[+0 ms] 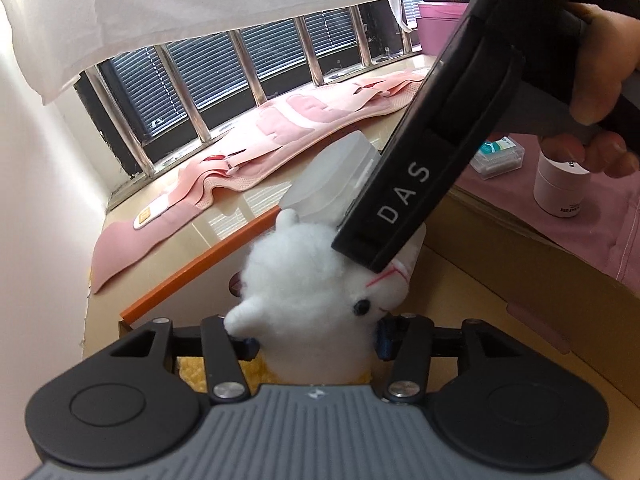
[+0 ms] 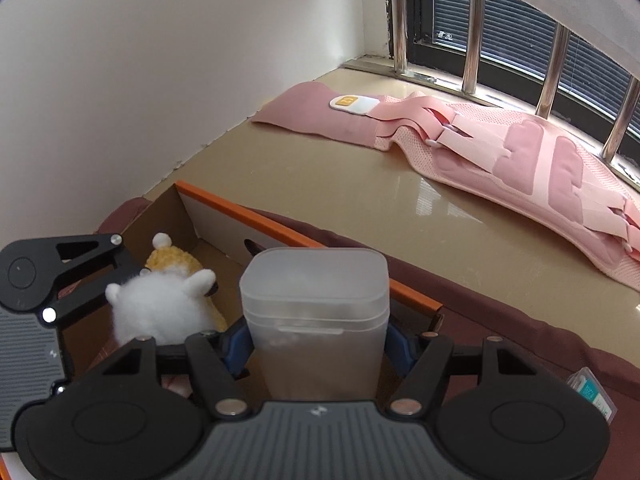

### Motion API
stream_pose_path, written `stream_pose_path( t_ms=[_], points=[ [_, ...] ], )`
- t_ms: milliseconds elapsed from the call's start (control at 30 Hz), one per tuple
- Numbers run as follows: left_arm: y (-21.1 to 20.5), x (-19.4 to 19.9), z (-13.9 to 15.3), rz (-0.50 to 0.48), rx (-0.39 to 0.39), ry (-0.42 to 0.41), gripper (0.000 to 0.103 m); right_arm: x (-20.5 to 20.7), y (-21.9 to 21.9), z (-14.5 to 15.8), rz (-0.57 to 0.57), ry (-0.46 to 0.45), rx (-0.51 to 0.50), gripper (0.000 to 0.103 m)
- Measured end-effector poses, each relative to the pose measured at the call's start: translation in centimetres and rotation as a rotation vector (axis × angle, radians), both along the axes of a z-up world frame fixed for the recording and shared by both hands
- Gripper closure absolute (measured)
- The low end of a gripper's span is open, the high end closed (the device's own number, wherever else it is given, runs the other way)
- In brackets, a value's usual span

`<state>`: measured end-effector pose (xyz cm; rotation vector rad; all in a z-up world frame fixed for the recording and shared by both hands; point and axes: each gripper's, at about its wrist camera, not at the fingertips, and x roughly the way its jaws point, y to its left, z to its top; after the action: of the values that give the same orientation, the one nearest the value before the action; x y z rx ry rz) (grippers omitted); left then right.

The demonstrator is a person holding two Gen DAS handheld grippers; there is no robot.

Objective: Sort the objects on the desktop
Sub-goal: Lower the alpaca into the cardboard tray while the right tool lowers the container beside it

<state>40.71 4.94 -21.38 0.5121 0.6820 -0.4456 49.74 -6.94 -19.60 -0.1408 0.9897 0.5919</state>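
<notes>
The white plush toy [image 1: 316, 300] is flanked by the left gripper [image 1: 316, 342], its fingers slightly parted, inside the cardboard box [image 2: 224, 220], beside a yellow plush toy [image 2: 176, 264]. A frosted plastic container [image 2: 316, 320] is clamped between the right gripper's [image 2: 318, 344] fingers above that box. Farther off, a pink belt [image 2: 500, 152] is laid along the windowsill [image 2: 320, 184].

- A fluffy white plush toy [image 1: 312, 292] of soft, fuzzy cloth is seen.
- A frosted, translucent plastic box [image 2: 316, 320], matt and smooth.
- A cardboard box [image 2: 208, 220], matt brown.
- A glossy beige sill [image 2: 340, 196].
- Shiny metal window bars [image 2: 472, 32].
- A pink cloth belt [image 2: 520, 160], partly mesh.
</notes>
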Motion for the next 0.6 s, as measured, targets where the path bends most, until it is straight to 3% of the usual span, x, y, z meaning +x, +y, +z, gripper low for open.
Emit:
stream_pose_path(
  t_ms=[200,400,600],
  points=[
    [0.1,-0.4,0.3,-0.01,-0.007,0.007,0.038,0.1,-0.2,-0.3,-0.022,0.019,0.029,0.037],
    [0.1,-0.8,0.7,-0.02,-0.025,0.011,0.019,0.2,-0.4,-0.5,-0.052,0.038,0.064,0.037],
    [0.2,-1.4,1.4,-0.023,-0.013,-0.001,0.016,0.0,-0.5,-0.3,-0.054,0.043,0.062,0.037]
  ],
)
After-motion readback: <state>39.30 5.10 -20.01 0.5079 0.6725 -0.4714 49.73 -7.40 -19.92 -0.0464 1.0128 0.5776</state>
